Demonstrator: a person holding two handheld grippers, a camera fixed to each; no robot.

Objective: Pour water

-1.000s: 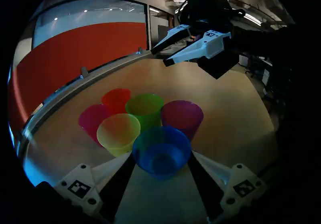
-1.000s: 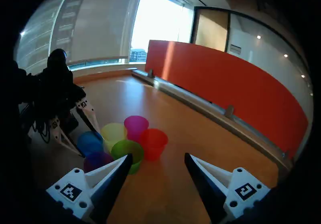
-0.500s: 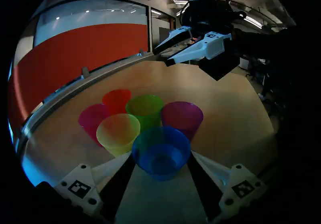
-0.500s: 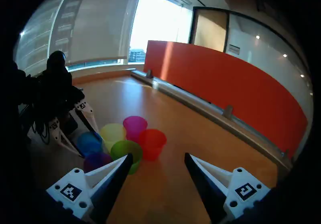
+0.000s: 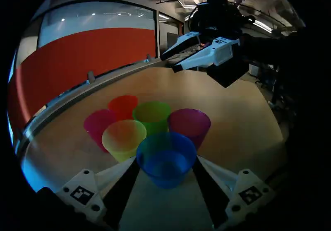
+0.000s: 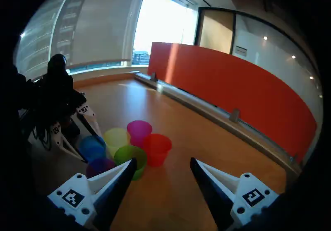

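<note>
Since the left gripper [image 5: 166, 161] had its fingers snug against both sides of the blue cup [image 5: 166, 148], which sat at the near edge of the cup cluster on the wooden table [image 5: 240, 107], I'd call this the grab step, with the pour not started (couldn't tell if it had any water in it). The right gripper [image 5: 168, 63] hung above the far side, fingers spread wide and empty. My next move needed a straight lift clear of the yellow cup [image 5: 123, 136] and purple cup [image 5: 189, 123] before tipping.
</note>
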